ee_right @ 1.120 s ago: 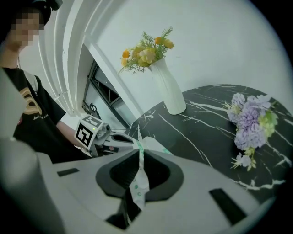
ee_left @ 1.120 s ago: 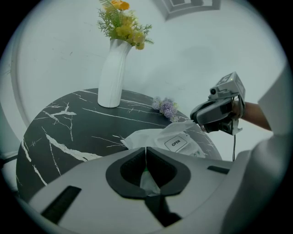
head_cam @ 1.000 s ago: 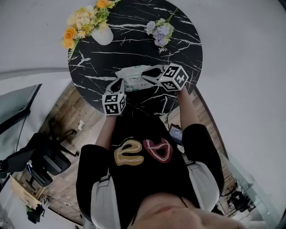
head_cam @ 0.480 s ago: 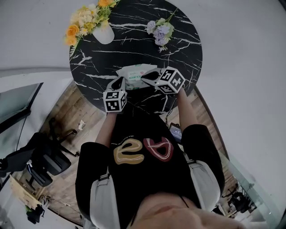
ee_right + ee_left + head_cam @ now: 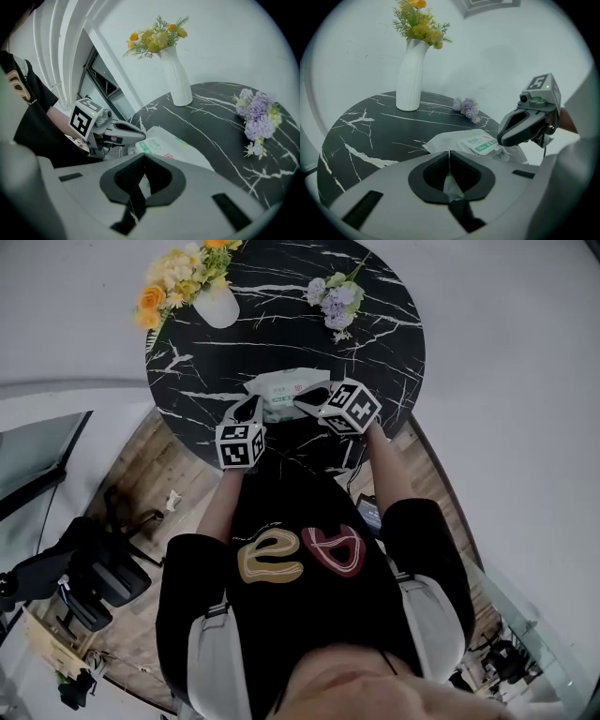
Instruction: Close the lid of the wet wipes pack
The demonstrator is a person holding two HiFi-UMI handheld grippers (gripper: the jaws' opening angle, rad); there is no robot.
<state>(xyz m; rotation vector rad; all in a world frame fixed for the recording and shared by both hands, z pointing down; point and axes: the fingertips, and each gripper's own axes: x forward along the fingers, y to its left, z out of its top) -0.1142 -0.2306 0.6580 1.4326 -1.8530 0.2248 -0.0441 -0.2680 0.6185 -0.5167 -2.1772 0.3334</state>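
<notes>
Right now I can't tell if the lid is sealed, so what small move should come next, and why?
Probably press the right tongs down onto the lid of the wet wipes pack: their jaws are together right over it, while the left tongs pinch the pack's film edge and can steady it.

White-and-green wet wipes pack, white-veined black table.

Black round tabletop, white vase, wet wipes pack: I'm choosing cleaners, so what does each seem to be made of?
Black round tabletop: marble or marble-look stone, with white veins and a slight sheen. Tall white vase: probably ceramic, smooth and matt-looking. Soft white wet wipes pack: thin plastic film, wrinkled and puckered at its edges.
</notes>
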